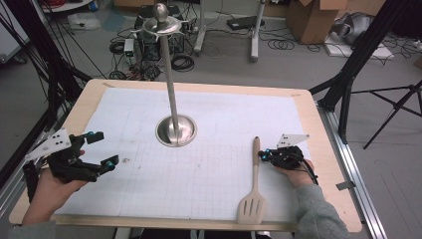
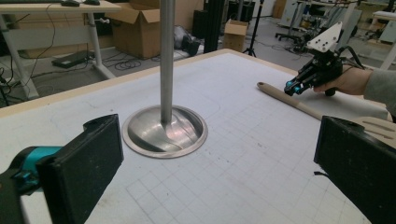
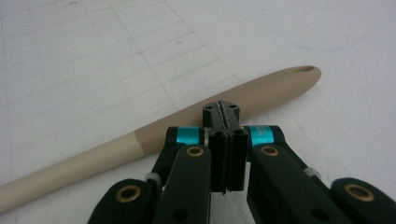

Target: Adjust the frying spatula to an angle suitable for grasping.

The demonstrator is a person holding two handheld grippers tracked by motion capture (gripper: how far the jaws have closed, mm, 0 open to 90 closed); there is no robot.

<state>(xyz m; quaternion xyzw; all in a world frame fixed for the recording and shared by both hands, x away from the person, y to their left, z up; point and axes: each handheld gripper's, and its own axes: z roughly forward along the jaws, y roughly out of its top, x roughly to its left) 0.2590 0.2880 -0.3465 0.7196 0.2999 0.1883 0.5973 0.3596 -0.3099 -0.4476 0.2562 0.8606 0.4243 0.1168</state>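
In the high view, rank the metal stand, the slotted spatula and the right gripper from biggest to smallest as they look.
1. Metal stand, the longest shape, though its top is nearer the camera.
2. Slotted spatula.
3. Right gripper, jaws shut beside the spatula's handle, clearly the smallest.

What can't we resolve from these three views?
- Contact between right gripper and spatula: its shut jaws sit at the handle, and their tips cover the spot in the right gripper view.
- Spatula blade: left gripper view, partly behind the left gripper's own jaw.
- Stand top: cut off by the upper edge there.
- Faint handle lettering: right gripper view, too small.
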